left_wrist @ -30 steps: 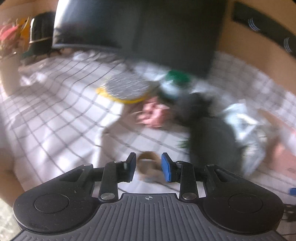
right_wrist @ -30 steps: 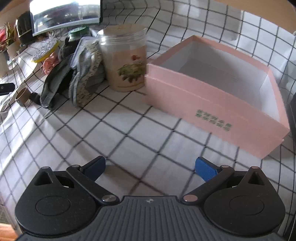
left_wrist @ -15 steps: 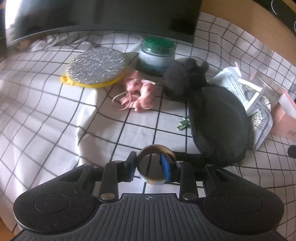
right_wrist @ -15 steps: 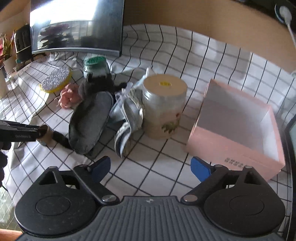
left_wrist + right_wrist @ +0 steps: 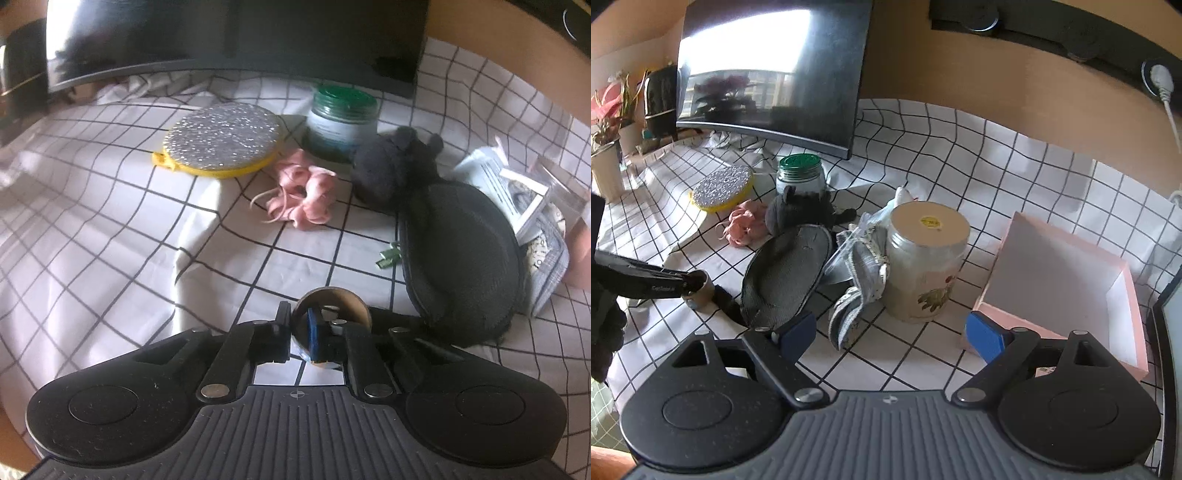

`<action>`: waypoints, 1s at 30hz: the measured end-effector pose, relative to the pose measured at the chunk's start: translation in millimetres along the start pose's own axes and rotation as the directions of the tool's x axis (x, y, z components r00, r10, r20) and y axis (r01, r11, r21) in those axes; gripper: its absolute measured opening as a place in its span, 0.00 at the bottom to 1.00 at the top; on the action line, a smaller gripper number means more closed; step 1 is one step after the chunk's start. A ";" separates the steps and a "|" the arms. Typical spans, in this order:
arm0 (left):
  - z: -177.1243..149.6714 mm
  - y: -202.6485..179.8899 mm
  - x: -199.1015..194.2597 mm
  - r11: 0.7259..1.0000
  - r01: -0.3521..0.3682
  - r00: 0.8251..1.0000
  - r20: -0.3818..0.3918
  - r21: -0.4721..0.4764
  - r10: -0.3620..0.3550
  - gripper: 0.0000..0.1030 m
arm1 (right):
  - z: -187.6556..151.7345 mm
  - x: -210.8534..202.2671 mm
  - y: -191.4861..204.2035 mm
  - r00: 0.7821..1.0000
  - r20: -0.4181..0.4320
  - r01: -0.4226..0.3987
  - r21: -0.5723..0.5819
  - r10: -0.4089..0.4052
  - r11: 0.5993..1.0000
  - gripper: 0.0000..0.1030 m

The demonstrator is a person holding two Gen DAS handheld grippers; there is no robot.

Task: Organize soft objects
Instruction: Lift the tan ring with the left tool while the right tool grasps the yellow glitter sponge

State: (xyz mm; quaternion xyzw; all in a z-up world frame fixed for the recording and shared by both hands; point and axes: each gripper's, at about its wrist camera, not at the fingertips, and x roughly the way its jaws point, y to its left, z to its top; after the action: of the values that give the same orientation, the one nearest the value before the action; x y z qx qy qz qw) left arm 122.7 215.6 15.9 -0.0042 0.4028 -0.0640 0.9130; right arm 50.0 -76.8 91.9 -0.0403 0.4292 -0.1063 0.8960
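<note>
My left gripper (image 5: 300, 334) is shut on the left wall of a small brown cardboard ring (image 5: 345, 301) on the checked cloth; it also shows in the right wrist view (image 5: 696, 282). A dark sleep mask (image 5: 461, 254) lies right of the ring, with a dark plush toy (image 5: 391, 166) behind it and a pink scrunchie (image 5: 306, 194) to the left. My right gripper (image 5: 892, 334) is open and empty, above the cloth in front of a lidded jar (image 5: 925, 258) and grey fabric items (image 5: 860, 280).
An open pink box (image 5: 1063, 284) stands at the right. A green-lidded jar (image 5: 343, 120) and a yellow-rimmed silver round pad (image 5: 221, 138) sit near a monitor (image 5: 775, 70). Potted plants (image 5: 605, 122) stand at far left.
My left gripper's fingers have closed onto the ring's wall. My right gripper has pulled back and risen, so more of the table shows.
</note>
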 end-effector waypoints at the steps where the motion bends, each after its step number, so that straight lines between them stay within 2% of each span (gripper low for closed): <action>1: -1.6 -0.9 -0.9 1.000 -0.007 1.000 0.006 -0.004 0.007 0.11 | 0.5 -0.2 -1.0 1.000 0.000 -0.001 0.001 0.001 1.000 0.86; 12: -3.1 9.2 -10.7 0.997 -0.017 0.998 0.052 -0.079 0.021 0.09 | 13.7 1.1 8.2 1.000 0.017 -0.007 -0.069 0.008 0.998 0.86; 21: 10.5 42.5 -25.0 0.988 -0.050 0.992 0.105 -0.146 0.066 0.09 | 38.5 13.7 26.8 0.997 0.051 -0.042 -0.131 0.049 0.990 0.86; 26: 20.3 73.8 -37.0 0.979 -0.080 0.984 0.139 -0.190 0.108 0.09 | 68.5 28.5 60.2 0.991 0.077 -0.097 -0.198 0.114 0.975 0.86; 30: 26.5 103.2 -45.0 0.963 -0.082 0.976 0.174 -0.256 0.130 0.09 | 92.0 46.9 106.6 0.978 0.084 -0.156 -0.297 0.189 0.942 0.86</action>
State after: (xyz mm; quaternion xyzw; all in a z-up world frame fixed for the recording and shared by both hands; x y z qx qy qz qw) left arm 124.0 322.2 60.8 -0.1025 0.3185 0.0367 0.9417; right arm 166.7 14.8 96.6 -0.1386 0.3915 0.0387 0.9088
